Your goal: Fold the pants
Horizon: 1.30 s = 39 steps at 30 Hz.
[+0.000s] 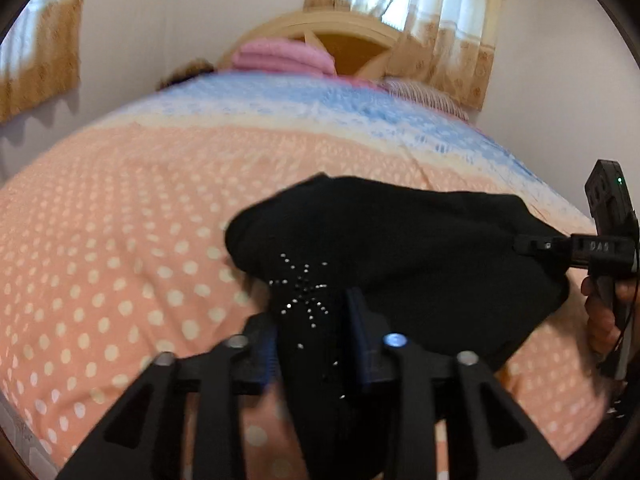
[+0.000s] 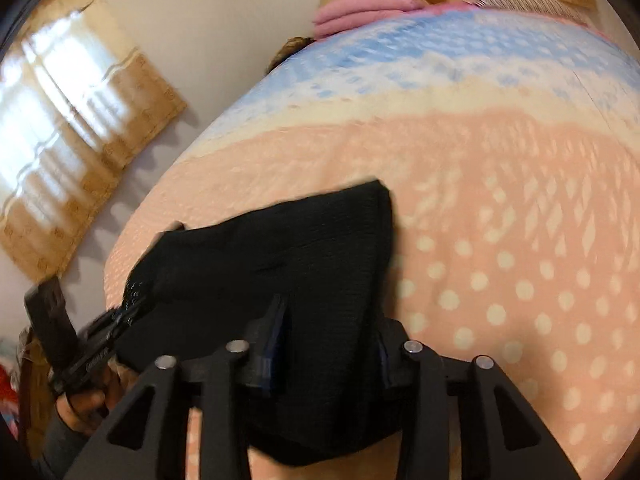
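The black pants (image 1: 400,248) with a rhinestone star are bunched and held up over the bed. My left gripper (image 1: 314,320) is shut on the pants near the rhinestones. My right gripper (image 2: 328,332) is shut on the other side of the same black pants (image 2: 280,252). In the left wrist view the right gripper (image 1: 532,246) shows at the right edge, pinching the fabric. In the right wrist view the left gripper (image 2: 128,316) shows at the lower left, also pinching the fabric. The part of the pants below the jaws is hidden.
The bed cover (image 1: 120,240) is peach with white dots and has a blue band (image 1: 320,100) farther away. Folded pink cloth (image 1: 280,56) lies by the wooden headboard (image 1: 352,36). Curtained windows (image 2: 60,128) stand on the walls.
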{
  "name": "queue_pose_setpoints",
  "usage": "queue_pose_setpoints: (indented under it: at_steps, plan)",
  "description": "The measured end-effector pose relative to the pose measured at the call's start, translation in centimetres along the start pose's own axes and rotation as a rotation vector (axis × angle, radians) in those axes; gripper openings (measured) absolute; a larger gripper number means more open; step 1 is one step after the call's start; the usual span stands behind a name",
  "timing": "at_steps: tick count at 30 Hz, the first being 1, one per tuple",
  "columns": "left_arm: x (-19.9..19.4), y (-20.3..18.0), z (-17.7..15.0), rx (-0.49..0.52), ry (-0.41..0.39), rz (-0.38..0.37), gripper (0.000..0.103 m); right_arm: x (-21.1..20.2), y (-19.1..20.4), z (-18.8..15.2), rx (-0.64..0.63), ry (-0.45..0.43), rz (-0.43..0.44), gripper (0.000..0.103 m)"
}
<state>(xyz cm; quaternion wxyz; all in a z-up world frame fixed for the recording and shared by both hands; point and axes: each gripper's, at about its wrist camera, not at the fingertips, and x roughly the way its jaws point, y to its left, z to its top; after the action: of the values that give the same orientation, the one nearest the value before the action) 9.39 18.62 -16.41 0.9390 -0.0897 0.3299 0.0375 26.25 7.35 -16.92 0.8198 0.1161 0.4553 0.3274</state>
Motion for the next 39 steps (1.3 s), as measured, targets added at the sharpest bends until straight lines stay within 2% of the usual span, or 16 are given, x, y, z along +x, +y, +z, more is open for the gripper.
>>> queue_pose_setpoints:
  at_steps: [1, 2, 3, 4, 5, 8, 11, 15, 16, 17, 22, 26, 31, 39]
  plan:
    - [-0.4, -0.1, -0.1, 0.005, -0.011, 0.031, 0.062, -0.7, -0.5, 0.0, 0.023, -0.004, 0.018, 0.047]
    - [-0.9, -0.2, -0.3, 0.007, -0.014, 0.039, 0.066, -1.4, -0.8, 0.0, 0.026, -0.012, 0.014, 0.051]
    - [-1.2, -0.2, -0.4, 0.007, -0.009, 0.037, 0.066, -2.2, -1.0, 0.1, 0.026, -0.027, -0.003, 0.060]
    - [-1.8, -0.3, -0.6, 0.010, -0.003, 0.041, 0.066, -3.0, -1.2, 0.1, 0.026, -0.042, -0.023, 0.063]
    - [-2.4, -0.4, -0.7, 0.017, -0.006, 0.048, 0.066, -4.2, -1.5, 0.1, 0.026, -0.064, -0.042, 0.063]
    - [-4.0, -0.4, -0.3, 0.046, -0.006, 0.138, 0.066, -7.8, -2.1, -0.5, 0.061, -0.138, -0.101, 0.063]
    - [-6.2, 0.3, 0.9, 0.039, -0.041, 0.143, 0.067, -11.0, -1.6, -1.7, 0.096, -0.197, -0.097, 0.063]
    - [-11.3, -1.1, 1.4, 0.057, -0.125, 0.142, 0.084, -14.3, 1.3, -4.0, 0.041, -0.260, -0.147, 0.063]
    - [-12.0, -1.4, 1.7, 0.062, -0.135, 0.137, 0.091, -14.8, 2.2, -4.5, 0.023, -0.274, -0.157, 0.063]
    - [-12.6, -1.6, 1.9, 0.065, -0.149, 0.131, 0.093, -15.5, 3.3, -5.1, 0.003, -0.286, -0.160, 0.063]
    - [-13.8, -3.1, 2.7, 0.050, -0.201, 0.065, 0.093, -17.9, 7.9, -7.1, -0.117, -0.336, -0.183, 0.064]
    - [-13.9, -3.4, 2.7, 0.055, -0.212, 0.055, 0.093, -19.7, 11.2, -8.8, -0.227, -0.382, -0.211, 0.066]
    - [-14.2, -2.9, 2.8, 0.030, -0.217, 0.058, 0.093, -19.9, 12.5, -9.3, -0.266, -0.386, -0.215, 0.066]
    - [-14.3, -3.0, 2.7, 0.025, -0.217, 0.060, 0.093, -19.7, 12.5, -9.5, -0.266, -0.378, -0.218, 0.067]
